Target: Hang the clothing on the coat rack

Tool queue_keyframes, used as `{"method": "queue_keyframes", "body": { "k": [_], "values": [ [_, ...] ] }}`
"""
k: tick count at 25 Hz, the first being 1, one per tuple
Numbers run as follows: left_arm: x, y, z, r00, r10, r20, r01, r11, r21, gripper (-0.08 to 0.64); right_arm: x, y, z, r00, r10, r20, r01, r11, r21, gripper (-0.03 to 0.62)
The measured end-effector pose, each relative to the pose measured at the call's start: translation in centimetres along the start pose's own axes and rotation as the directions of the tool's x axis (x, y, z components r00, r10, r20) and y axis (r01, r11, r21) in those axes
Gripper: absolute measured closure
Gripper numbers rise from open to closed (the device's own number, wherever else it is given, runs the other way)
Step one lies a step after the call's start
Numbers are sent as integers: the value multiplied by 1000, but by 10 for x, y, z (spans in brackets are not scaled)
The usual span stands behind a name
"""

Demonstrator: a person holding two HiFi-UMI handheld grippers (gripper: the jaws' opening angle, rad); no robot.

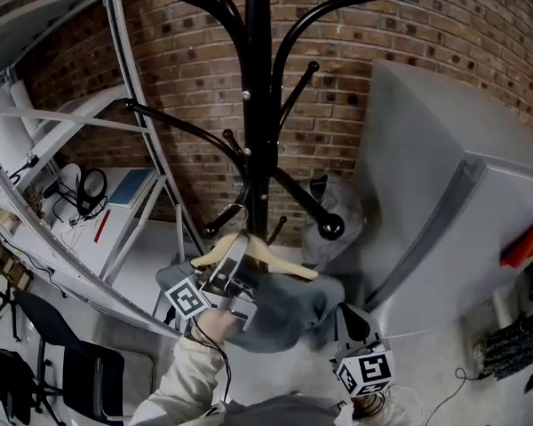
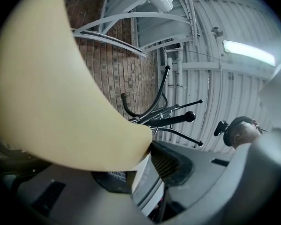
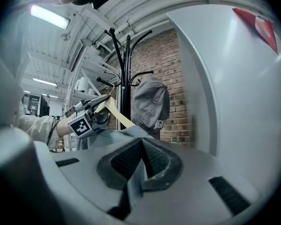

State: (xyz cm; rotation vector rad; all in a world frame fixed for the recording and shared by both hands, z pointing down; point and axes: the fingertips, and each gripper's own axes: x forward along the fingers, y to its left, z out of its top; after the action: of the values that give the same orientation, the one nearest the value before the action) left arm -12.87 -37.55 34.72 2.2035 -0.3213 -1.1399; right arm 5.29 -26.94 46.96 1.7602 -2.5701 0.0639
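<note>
Grey garment (image 1: pixel 289 313) drapes over a wooden hanger (image 1: pixel 284 263), btwn the two grippers and low in front of the black coat rack (image 1: pixel 258 105). Left gripper (image 1: pixel 229 264) has the hanger's middle btwn its jaws. In its own view the pale wood (image 2: pixel 61 88) fills the space over the left gripper (image 2: pixel 140 168), lying against the pads w/ the jaws set fairly wide. Rack pegs (image 2: pixel 173 118) show just beyond the wood. Can't tell if the hanger's hook sits on a peg.

Right gripper (image 1: pixel 351 322) is lower, to the right of the left one. Its jaws (image 3: pixel 140 161) are closed on a fold of the garment's grey cloth (image 3: pixel 126 132). Cloth runs fwd from the pads up to the hanger (image 3: pixel 117 116) and left gripper (image 3: pixel 103 106).

Ahead of the right gripper a grey cap (image 3: pixel 150 104) hangs on the rack (image 3: pixel 126 78). Brick wall (image 1: pixel 382 87) stands behind.
</note>
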Motion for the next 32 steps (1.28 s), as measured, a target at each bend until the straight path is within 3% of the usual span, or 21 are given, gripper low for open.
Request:
{"method": "queue_keyframes", "body": {
  "k": [18,26,32],
  "values": [
    [-6,8,-2,998,-11,67,15,998,-62,413,-3,-11,-9,1000,15,-8,-15,999,41,571],
    [-36,22,-8,991,71,111,-60,993,-104,411,-5,-11,-13,999,30,-13,-30,998,51,571],
    [-66,11,-20,987,134,86,-133,991,-21,413,-3,2,-14,997,77,-20,-75,996,57,571]
  ]
}}
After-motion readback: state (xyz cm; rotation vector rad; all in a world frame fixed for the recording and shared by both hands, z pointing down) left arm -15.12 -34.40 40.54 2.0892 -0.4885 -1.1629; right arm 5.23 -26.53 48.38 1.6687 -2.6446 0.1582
